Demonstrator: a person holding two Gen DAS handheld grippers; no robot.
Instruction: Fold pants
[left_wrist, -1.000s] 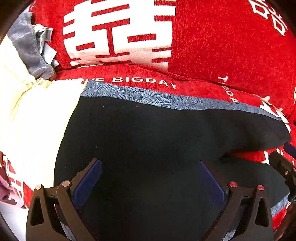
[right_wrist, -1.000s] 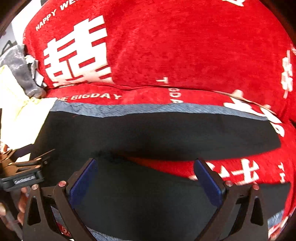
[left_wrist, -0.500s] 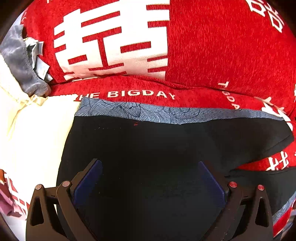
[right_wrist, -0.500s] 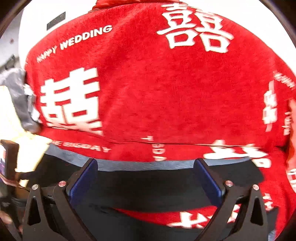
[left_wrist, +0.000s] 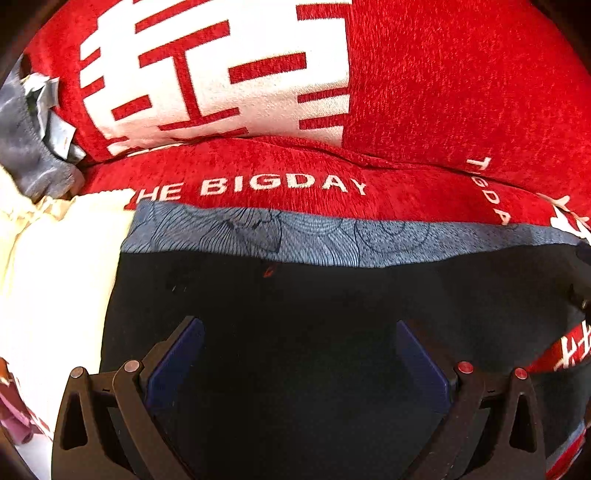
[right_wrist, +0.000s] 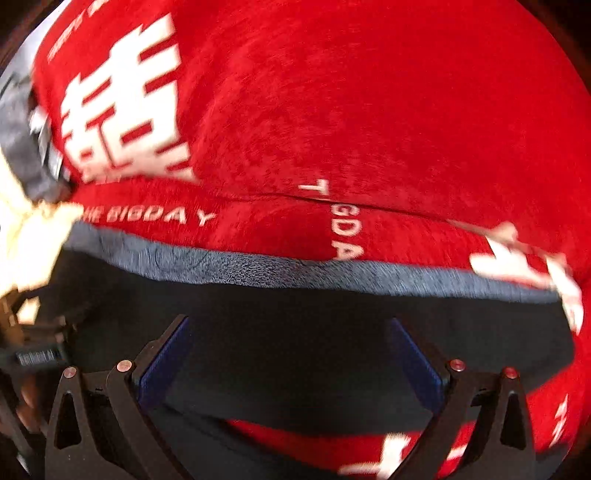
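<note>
Both hand-held grippers, left (left_wrist: 299, 354) and right (right_wrist: 290, 350), spread apart, empty over black pants (left_wrist: 295, 302). Risk: pinching single layer, fold skews.

Black pants (left_wrist: 295, 314) w/ blue-grey patterned band along far edge, spread flat on red printed cover; one leg runs off to the right.

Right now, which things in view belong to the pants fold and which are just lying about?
Belongs to the job:
- black pants with blue-grey patterned band
- left gripper, open over the pants
- right gripper, open

Lying about:
- cream cloth beside the pants
- grey garment
- red cushion
- red cover underneath
</note>
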